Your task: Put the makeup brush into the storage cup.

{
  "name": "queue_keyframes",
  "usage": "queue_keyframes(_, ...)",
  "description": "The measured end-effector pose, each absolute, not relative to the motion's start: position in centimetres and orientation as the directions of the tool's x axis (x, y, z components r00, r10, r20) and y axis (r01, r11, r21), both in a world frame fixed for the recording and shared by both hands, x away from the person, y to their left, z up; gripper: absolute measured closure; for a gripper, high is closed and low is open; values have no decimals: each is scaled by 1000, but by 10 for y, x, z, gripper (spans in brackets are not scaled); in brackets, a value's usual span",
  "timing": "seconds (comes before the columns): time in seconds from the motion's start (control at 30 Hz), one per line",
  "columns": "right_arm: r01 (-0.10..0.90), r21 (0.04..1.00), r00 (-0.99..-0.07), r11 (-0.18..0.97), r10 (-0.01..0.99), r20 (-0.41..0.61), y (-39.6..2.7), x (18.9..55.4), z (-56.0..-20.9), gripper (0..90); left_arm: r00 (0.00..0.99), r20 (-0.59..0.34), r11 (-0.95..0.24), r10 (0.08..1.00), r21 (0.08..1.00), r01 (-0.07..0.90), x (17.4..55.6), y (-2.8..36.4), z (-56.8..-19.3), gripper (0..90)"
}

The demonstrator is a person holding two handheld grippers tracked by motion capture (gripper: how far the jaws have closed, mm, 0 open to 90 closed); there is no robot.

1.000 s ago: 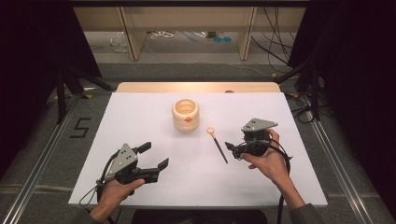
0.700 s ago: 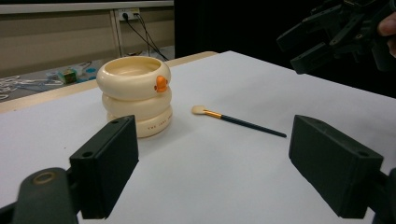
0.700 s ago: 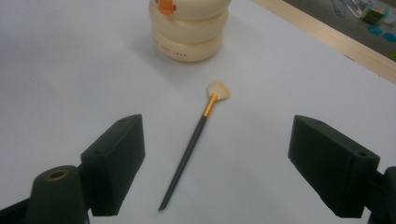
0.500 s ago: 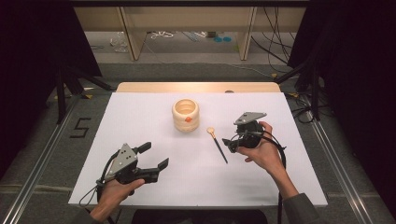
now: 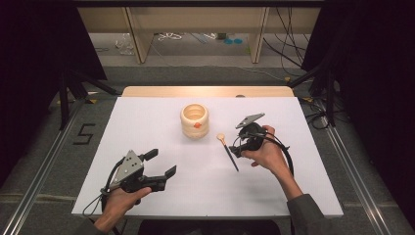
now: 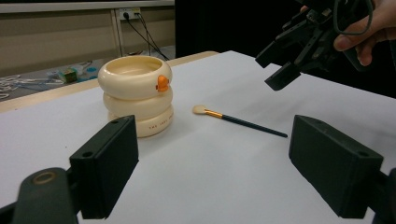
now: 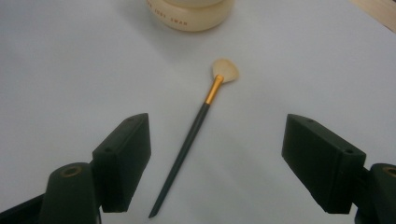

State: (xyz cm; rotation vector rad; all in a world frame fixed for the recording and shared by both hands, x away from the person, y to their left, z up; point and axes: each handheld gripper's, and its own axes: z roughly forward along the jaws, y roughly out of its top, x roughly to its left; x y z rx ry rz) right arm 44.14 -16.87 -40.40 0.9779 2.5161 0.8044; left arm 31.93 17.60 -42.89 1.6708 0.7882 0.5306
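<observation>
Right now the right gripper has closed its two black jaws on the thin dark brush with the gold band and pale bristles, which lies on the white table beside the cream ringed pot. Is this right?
Not quite: the right gripper is open. In the right gripper view its jaws stand wide apart on either side of the thin dark brush, not touching it. The brush does lie on the white table beside the cream ringed pot.

Open sheet [image 5: 147, 127] is being left free around the left gripper [image 5: 159, 166]; passage toward the far side is being blocked centrally by the cream holder [image 5: 195, 120] and brush [image 5: 228, 152].
</observation>
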Motion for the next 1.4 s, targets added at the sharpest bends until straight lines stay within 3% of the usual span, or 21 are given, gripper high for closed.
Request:
queue_keyframes(0.87, 593, 446, -727, 670, 684, -60, -139, 484, -429, 315, 670, -69, -116, 739, 967, 228, 320, 176, -430, 157)
queue_keyframes(1.4, 622, 399, -715, 674, 697, -62, -133, 494, -436, 373, 667, -73, -114, 742, 966, 232, 321, 176, -430, 157)
